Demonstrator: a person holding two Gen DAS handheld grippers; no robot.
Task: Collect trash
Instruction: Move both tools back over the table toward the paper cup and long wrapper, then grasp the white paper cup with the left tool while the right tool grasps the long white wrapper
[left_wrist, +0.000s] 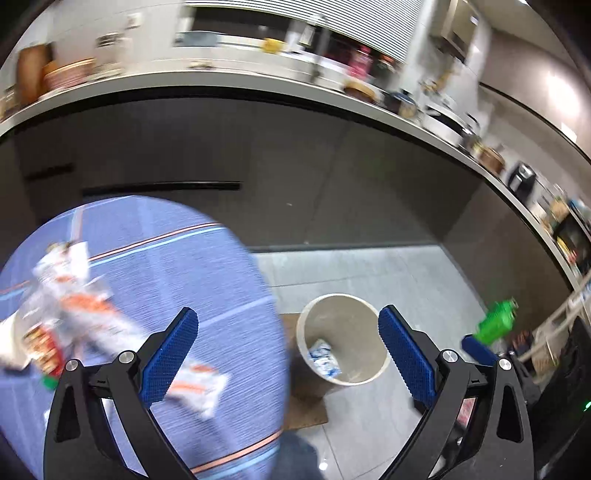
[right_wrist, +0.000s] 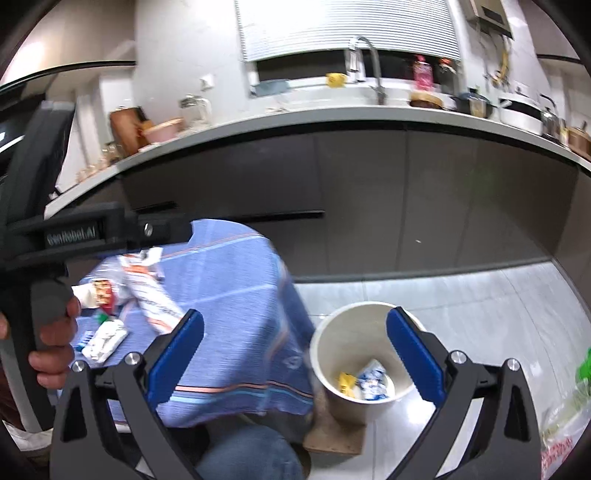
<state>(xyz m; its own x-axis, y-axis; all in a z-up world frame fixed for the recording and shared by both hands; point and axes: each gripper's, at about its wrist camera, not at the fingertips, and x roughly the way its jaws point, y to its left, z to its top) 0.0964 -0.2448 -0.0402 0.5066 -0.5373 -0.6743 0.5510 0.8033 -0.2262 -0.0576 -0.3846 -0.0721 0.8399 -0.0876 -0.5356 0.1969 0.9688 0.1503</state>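
Left tool (left_wrist: 288, 354) is spread wide, nothing between its blue pads (left_wrist: 170, 354); jaws at full spread. Right tool (right_wrist: 295, 354) is likewise spread with nothing gripped, pads (right_wrist: 175, 358) clear of everything. Both point down over the edge of a round tabletop (right_wrist: 236, 280) draped in a blue striped cloth, toward a cream trash bucket (right_wrist: 325, 339) standing on the tiled floor (right_wrist: 480, 302) just beside it, on a brown mat (right_wrist: 332, 435). Inside the bucket: a blue-and-white wrapper (right_wrist: 373, 380) and a yellow scrap (right_wrist: 346, 384) at the bottom. More trash still on the tabletop: a long white-and-orange wrapper (right_wrist: 151, 295), a white-and-blue packet (right_wrist: 105, 339), a red-and-yellow packet (right_wrist: 103, 290), a small green bit (right_wrist: 100, 317); left view is motion-blurred there. A green plastic bottle (left_wrist: 495, 321) shows at the right edge of the left view, next to the right tool's blue pad; can't tell what supports it. A person's hand (right_wrist: 51, 347) grips the left tool's handle in the right view. Dark cabinets (right_wrist: 406, 206) and a cluttered kitchen counter behind.
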